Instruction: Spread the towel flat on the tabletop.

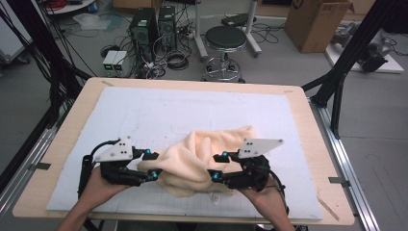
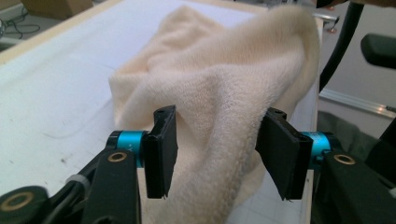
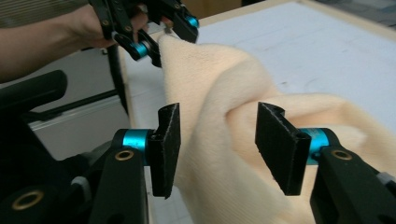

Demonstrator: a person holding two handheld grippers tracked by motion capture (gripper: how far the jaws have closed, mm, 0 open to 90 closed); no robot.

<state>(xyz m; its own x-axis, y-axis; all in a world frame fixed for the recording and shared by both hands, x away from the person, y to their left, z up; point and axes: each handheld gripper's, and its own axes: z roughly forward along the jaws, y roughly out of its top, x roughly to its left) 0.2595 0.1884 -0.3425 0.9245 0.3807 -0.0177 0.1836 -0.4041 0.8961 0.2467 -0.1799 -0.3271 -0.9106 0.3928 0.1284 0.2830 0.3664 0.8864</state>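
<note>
Towel (image 1: 208,156) lies bunched on the near desk (image 1: 308,144) between my hands, long axis running left fingers (image 1: 150,164) to right fingers (image 1: 219,167), both parted, folds loose between them.

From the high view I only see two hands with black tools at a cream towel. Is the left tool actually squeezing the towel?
Observer: No. In the left gripper view, the left gripper has its fingers standing apart, and a fold of the towel runs loose between them.
Operator: What about the right one?
Observer: It is the same. In the right gripper view, the right gripper is open, its fingers are apart, and bunched towel lies between them.
Operator: Is the towel lying flat there?
Observer: No. Seen from the left gripper view, it stands up in a tall hump and drapes down to the white mat.
</note>
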